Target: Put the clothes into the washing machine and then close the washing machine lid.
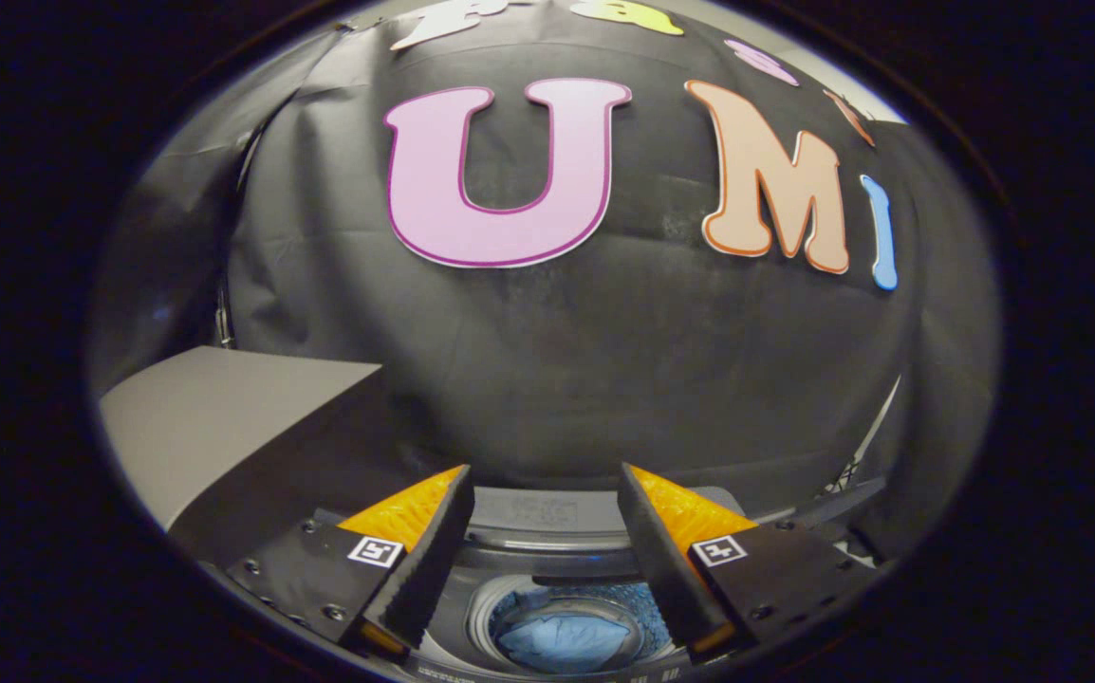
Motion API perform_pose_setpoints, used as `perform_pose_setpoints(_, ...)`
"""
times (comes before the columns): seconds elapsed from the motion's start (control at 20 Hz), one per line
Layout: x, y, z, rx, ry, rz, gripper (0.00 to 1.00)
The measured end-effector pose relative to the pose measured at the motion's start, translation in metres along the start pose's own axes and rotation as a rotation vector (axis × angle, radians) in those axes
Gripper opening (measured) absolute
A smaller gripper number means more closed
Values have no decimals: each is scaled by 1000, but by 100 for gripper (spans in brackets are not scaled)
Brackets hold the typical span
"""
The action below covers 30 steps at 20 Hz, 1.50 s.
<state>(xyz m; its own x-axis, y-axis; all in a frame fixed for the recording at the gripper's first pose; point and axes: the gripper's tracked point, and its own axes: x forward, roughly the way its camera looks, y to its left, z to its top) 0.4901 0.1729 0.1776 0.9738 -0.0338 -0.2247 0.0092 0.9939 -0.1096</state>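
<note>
Now the tool [545,531] hangs above the top-loading grey washing machine [547,555], its two fingers spread well apart with nothing between them. Down between the fingers, and below them, the round drum opening shows, and a crumpled pale-blue cloth garment [566,640] lies inside it, against the perforated drum wall. So the clothes appear to be in already, and what remains, I judge, is the lid.

On the left, raised and tilted back, stands a flat grey panel [215,427] that I take to be the lid of the washing machine, standing open; I cannot see its hinge. It looks stiff and smooth, light enough to swing but slippery on its broad face, so the place to take it would be the free edge, either pinched between the fingers or pushed from behind with one finger until it tips forward. It may drop fast once it passes upright, so a slow hand would suit.

The garment is soft and limp; if any fold rides up over the rim, it could catch under the lid.
</note>
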Motion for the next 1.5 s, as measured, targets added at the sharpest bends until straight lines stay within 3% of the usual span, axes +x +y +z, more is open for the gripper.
perform_pose_setpoints(0.5,-21,-11,17,1,-64,1,95)
perform_pose_setpoints(1.0,-62,-65,24,3,-135,-50,95)
perform_pose_setpoints(1.5,-93,-104,5,-51,-201,-38,95)
